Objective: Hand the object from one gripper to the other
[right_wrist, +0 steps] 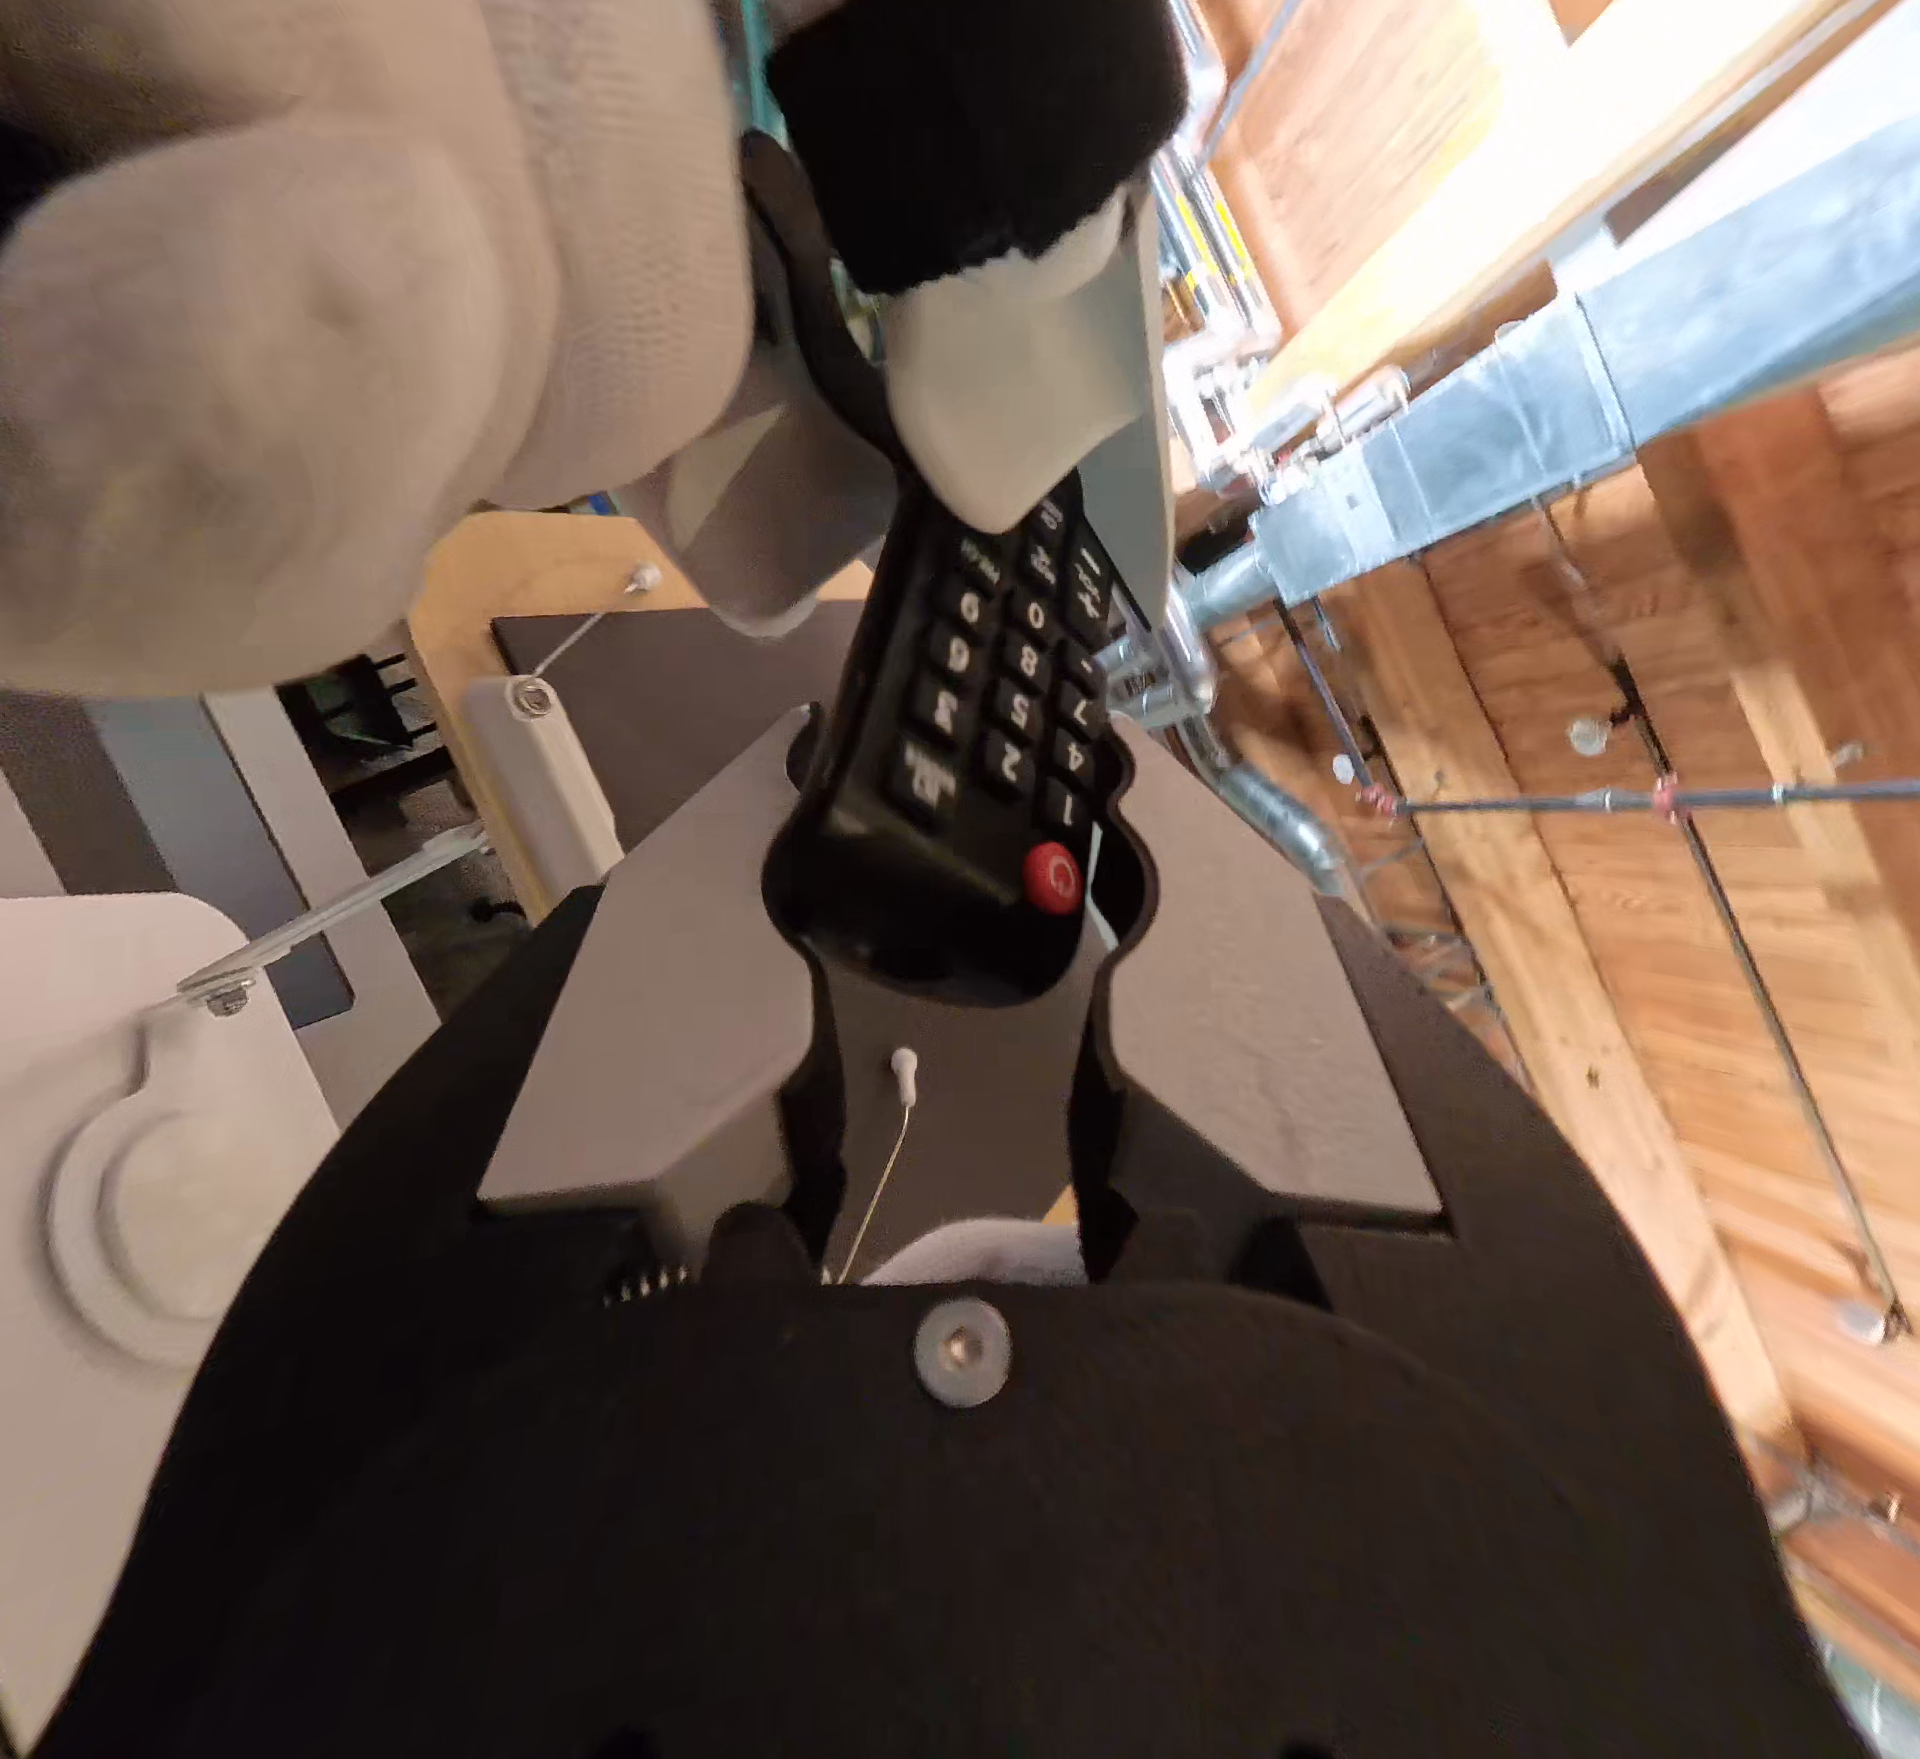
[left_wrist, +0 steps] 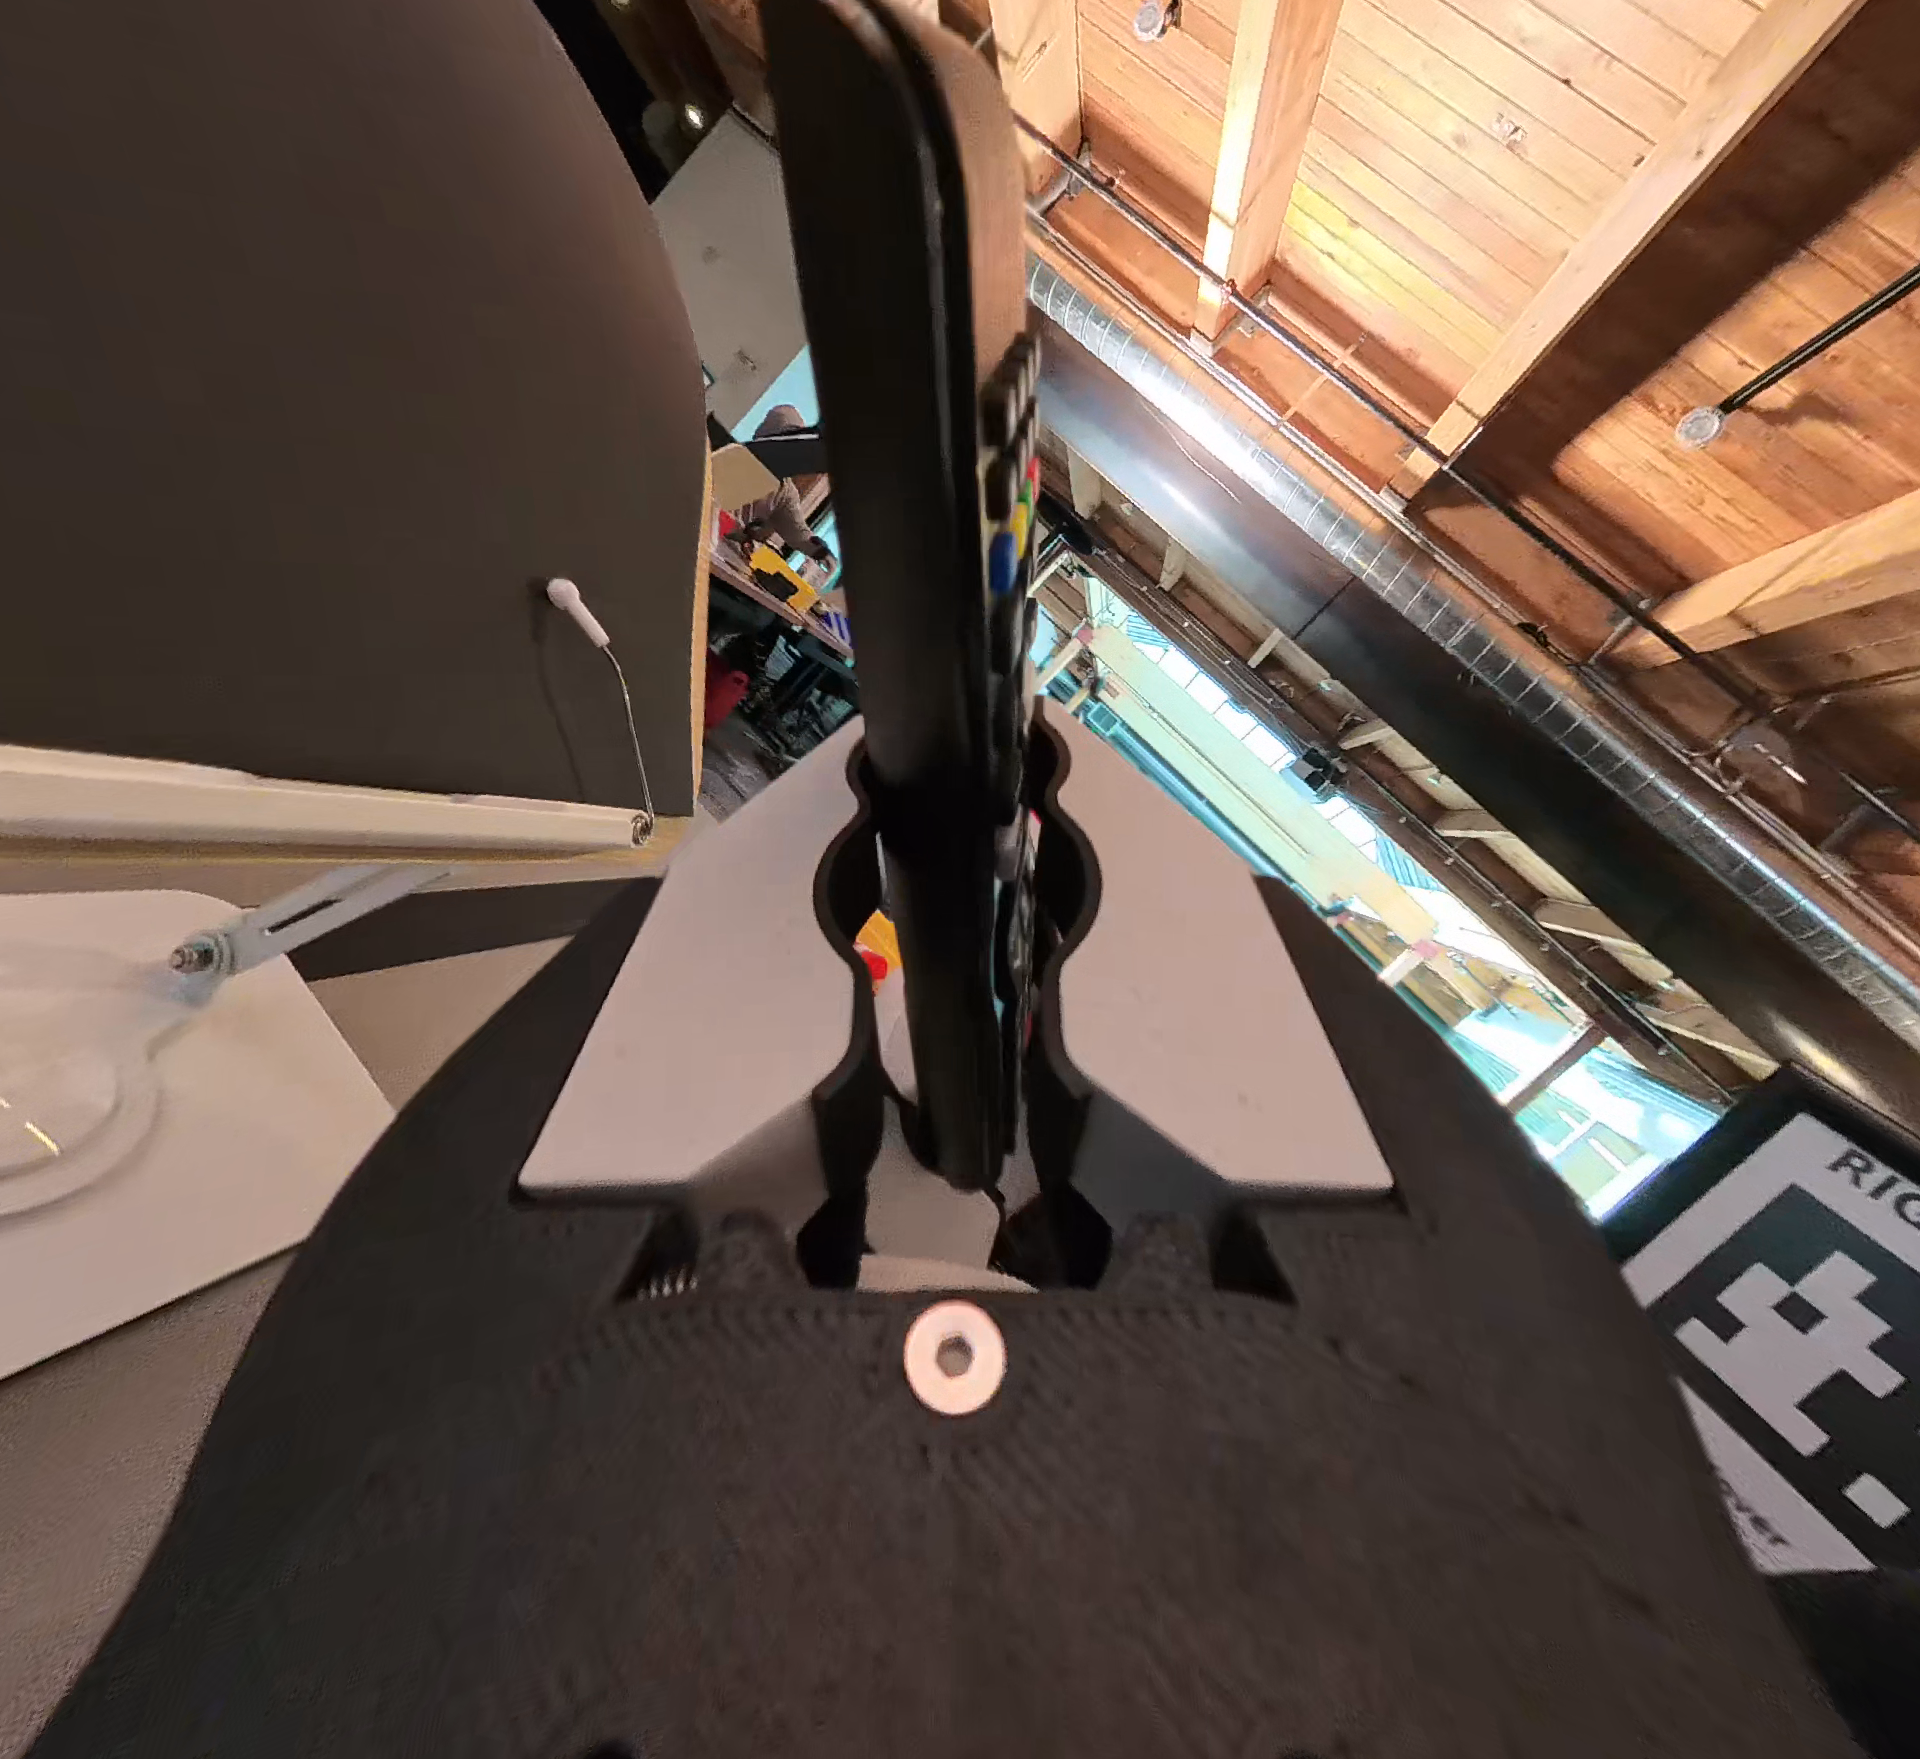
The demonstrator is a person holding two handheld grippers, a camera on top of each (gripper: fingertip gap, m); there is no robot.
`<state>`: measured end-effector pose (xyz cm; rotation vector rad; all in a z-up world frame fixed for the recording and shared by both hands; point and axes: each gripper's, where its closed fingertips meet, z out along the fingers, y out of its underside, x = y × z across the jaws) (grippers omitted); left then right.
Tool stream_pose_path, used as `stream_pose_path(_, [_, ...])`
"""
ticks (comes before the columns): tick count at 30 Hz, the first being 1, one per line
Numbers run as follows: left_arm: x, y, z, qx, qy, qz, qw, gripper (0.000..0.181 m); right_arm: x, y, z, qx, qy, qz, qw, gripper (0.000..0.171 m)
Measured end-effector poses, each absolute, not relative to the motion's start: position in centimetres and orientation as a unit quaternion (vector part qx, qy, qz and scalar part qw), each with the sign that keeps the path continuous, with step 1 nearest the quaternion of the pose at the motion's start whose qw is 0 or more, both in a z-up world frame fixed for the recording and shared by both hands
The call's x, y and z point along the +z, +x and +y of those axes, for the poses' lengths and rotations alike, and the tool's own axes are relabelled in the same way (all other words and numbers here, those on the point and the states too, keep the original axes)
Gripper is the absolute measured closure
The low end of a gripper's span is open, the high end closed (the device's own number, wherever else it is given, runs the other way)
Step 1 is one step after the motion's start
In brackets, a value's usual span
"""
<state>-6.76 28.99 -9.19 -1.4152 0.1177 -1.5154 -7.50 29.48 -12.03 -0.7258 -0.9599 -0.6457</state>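
Left wrist view first: the left tool (left_wrist: 951, 805) was clamped tight on a black remote control (left_wrist: 914, 504), gripping it near its lower end so the rest of it stuck straight out past the fingertips, edge-on to the camera. You could just make out the button side facing right — a row of little coloured keys (left_wrist: 1013, 520) along that edge. Behind it sat a dark panel (left_wrist: 312, 307) with a thin white-tipped wire (left_wrist: 582, 613) on it, and wooden ceiling beams (left_wrist: 1278, 78) plus a shiny metal duct (left_wrist: 1382, 566) off to the right. A corner of a black-and-white marker tag (left_wrist: 1808, 1335) peeked in at the lower right.

Right wrist view: the right tool (right_wrist: 961, 753) had its fingers apart, sitting on either side of the remote's other end — the end with the red power button (right_wrist: 1051, 875) lay in the gap, and I couldn't tell if the fingers actually touched it. Farther up, the left tool's grey fingers (right_wrist: 997, 421) pinched the remote, with a white-gloved hand (right_wrist: 312, 255) behind them.
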Motion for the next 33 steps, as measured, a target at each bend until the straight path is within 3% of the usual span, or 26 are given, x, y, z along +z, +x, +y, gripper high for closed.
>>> stream_pose_path(2, [-9.3,-7.0,29.0,-0.637,-0.587,0.056,0.496,0.159,-12.3,-8.3,28.8,-0.299,-0.303,-0.469,0.774,0.116])
stream_pose_path(8, [-9.8,-9.5,28.8,-0.627,-0.606,0.101,0.479,0.159,-13.7,-10.5,27.9,-0.314,-0.267,-0.51,0.756,0.115])
stream_pose_path(20, [-13.0,-12.0,31.1,-0.643,-0.63,0.055,0.432,0.16,-16.5,-12.6,27.9,-0.347,-0.232,-0.527,0.74,0.134])
stream_pose_path(25, [-13.9,-11.8,31.7,-0.637,-0.642,0.039,0.426,0.16,-17.0,-13.7,27.5,-0.344,-0.229,-0.534,0.738,0.123])
stream_pose_path(33, [-13.5,-10.7,31.0,-0.656,-0.631,0.05,0.411,0.159,-16.3,-13.1,27.2,-0.325,-0.24,-0.53,0.746,0.143])
